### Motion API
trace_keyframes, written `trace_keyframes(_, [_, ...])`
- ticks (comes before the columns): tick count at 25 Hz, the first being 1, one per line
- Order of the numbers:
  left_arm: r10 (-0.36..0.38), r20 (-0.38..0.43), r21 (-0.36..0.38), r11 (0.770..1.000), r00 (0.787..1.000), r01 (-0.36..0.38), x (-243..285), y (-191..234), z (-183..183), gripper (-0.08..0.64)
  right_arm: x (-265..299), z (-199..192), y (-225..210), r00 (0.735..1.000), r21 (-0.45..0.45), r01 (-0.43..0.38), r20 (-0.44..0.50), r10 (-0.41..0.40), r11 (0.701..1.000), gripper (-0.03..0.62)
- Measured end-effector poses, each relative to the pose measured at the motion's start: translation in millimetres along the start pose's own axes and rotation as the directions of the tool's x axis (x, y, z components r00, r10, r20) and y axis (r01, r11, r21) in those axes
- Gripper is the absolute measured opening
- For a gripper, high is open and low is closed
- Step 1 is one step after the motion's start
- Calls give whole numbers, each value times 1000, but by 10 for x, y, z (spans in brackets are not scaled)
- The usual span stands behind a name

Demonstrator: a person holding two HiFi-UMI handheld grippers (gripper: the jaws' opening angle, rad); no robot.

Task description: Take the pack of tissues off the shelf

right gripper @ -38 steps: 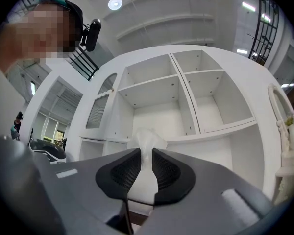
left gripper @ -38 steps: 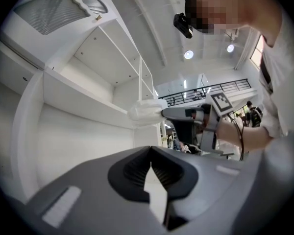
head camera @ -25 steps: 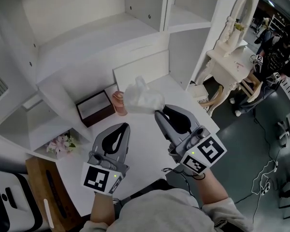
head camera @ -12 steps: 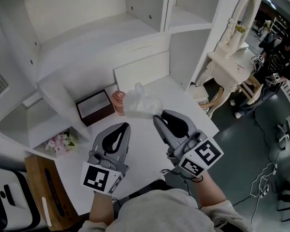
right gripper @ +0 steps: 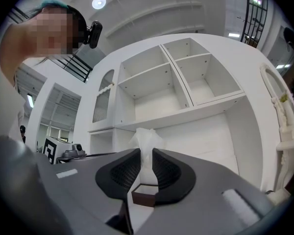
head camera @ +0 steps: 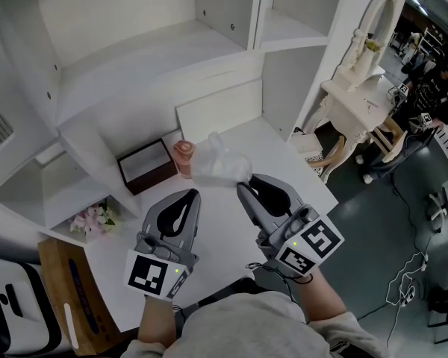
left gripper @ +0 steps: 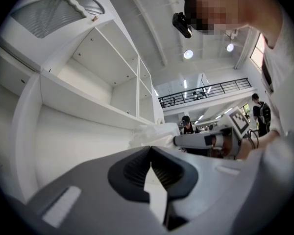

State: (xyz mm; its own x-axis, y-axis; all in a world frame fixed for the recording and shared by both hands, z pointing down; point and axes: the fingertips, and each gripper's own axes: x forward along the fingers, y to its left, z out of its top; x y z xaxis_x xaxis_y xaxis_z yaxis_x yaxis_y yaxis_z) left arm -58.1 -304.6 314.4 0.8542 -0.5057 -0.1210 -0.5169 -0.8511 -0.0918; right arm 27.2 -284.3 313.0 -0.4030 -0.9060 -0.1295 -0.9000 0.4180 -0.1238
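Head view: the right tool [head camera: 243, 183] has its jaws pinched narrow on the pack of tissues [head camera: 219, 165]. The pack sticks out from the tips toward 11 o'clock, over the white counter [head camera: 222, 224]. The right gripper view shows its crinkled white wrap caught between the pads. Just beside the pack at 9 o'clock stands a pink jar [head camera: 184, 157], with a brown box [head camera: 147, 166] beyond it. The left tool [head camera: 192, 195], at 8 o'clock of the pack, has its jaws together on nothing.
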Motion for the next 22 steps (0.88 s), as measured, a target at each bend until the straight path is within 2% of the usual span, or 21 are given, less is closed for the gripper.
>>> trace_keyframes(22, [12,14,-20,1000,1000,-11,77,67,-29,2,33,-49,-74,1000,16,10,-5,-9,1000,75])
